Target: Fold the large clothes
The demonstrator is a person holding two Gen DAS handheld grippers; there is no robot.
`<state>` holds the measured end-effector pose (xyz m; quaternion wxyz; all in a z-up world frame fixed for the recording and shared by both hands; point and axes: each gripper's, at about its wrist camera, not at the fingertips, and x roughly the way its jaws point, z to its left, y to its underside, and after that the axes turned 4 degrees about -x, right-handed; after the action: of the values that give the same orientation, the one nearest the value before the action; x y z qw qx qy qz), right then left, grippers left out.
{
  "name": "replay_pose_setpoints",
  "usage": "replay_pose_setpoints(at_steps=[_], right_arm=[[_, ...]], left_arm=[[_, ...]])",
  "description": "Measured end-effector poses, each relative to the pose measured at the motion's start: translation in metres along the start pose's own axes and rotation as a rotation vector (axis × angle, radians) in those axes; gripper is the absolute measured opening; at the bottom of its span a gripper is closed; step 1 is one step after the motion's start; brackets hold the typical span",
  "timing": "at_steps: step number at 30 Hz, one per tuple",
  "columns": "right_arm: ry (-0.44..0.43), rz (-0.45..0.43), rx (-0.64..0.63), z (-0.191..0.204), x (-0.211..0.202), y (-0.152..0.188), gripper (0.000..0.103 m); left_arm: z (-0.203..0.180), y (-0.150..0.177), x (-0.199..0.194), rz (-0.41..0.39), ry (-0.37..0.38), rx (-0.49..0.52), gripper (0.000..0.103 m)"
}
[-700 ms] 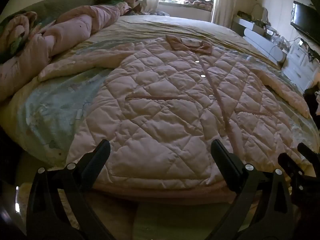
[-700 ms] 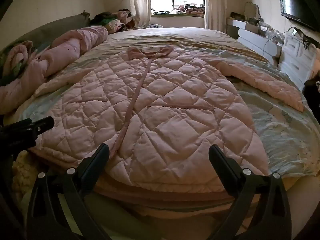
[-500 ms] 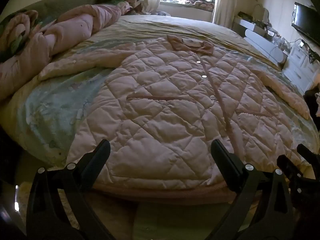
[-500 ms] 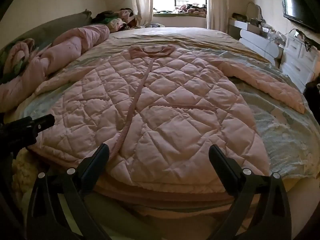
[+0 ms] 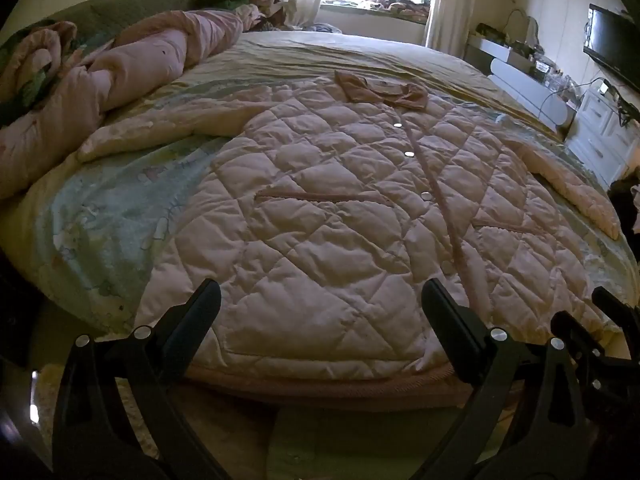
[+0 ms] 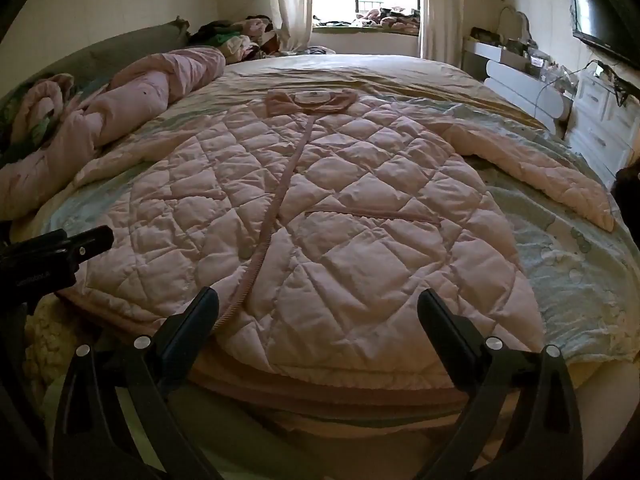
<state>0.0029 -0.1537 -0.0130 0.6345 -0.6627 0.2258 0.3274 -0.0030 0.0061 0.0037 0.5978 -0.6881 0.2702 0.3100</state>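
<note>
a rolled pink duvet (image 5: 132, 60) lies along the bed's left side. the pink quilted coat (image 5: 340, 216) is spread flat, front up, on the bed (image 6: 568, 264), sleeves out to both sides, hem at the near edge. left gripper (image 5: 320, 300) and right gripper (image 6: 318, 304) hover just short of the hem, both spread wide, holding nothing.

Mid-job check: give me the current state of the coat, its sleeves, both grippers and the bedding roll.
pink quilted coat: spread flat on the bed, front up, closed, unfolded.
left sleeve: stretched outward.
right sleeve: stretched outward.
left gripper: open, empty.
right gripper: open, empty.
pink duvet: rolled up alongside.
</note>
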Motion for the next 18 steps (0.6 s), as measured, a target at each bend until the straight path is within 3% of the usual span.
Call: replay_pose_setpoints(at_steps=[18], right_arm=[[-0.004,-0.002,0.004,0.0004,0.0004,-0.0006,0.099]], left_arm=[[0.0007,-0.0025,0.0024,-0.005,-0.004,0.0,0.094]])
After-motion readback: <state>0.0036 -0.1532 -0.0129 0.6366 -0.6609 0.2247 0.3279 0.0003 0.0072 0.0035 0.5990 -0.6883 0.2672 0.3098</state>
